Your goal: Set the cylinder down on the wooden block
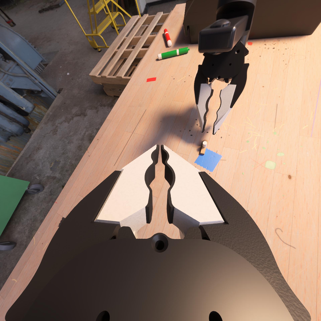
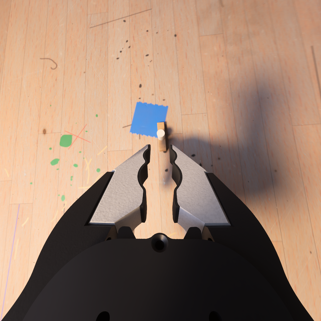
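Observation:
A small white cylinder stands upright on a thin wooden block that lies flat on the table. Both also show in the left wrist view: the cylinder, the block. My right gripper is open and empty, above and just short of the block, apart from the cylinder. It also shows in the left wrist view, hanging over the block. My left gripper has its tips nearly together, holds nothing, and sits to the left of the block, well apart from it.
A blue tape patch lies beside the block. A red marker and a green marker lie farther back. A wooden pallet sits at the table's left edge, a dark box at the back.

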Controlling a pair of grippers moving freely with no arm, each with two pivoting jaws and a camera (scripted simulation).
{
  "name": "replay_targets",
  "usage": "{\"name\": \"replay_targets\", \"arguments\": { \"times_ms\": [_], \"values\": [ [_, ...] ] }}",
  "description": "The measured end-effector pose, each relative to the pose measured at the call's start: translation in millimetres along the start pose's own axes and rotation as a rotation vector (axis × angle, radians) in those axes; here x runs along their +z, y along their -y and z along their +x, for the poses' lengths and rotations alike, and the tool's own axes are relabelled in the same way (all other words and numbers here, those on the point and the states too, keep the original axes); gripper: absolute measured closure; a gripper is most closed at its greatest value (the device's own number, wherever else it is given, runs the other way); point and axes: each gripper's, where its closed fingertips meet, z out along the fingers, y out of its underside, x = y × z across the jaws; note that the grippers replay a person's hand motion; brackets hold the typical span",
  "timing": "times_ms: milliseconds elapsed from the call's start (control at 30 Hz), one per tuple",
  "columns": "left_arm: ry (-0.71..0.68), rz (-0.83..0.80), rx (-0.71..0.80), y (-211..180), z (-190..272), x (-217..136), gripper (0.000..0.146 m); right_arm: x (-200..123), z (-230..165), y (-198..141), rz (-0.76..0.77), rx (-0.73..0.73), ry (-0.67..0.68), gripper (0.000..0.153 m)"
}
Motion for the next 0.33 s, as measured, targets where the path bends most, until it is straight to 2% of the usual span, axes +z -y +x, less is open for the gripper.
{"name": "replay_targets", "arguments": {
  "times_ms": [100,200,333],
  "values": [
    [0.001,0.013,-0.014,-1,-3,-3,0.144,-4,-2,-2,0.031,-0.001,-0.034,0.134],
    [0.008,0.014,-0.018,-1,-5,-5,0.144,5,-3,-6,-0.032,-0.034,-0.084,0.14],
    [0.01,0.009,-0.007,0,-4,-5,0.144,12,-5,-1,0.034,0.101,-0.104,0.136]
  ]
}}
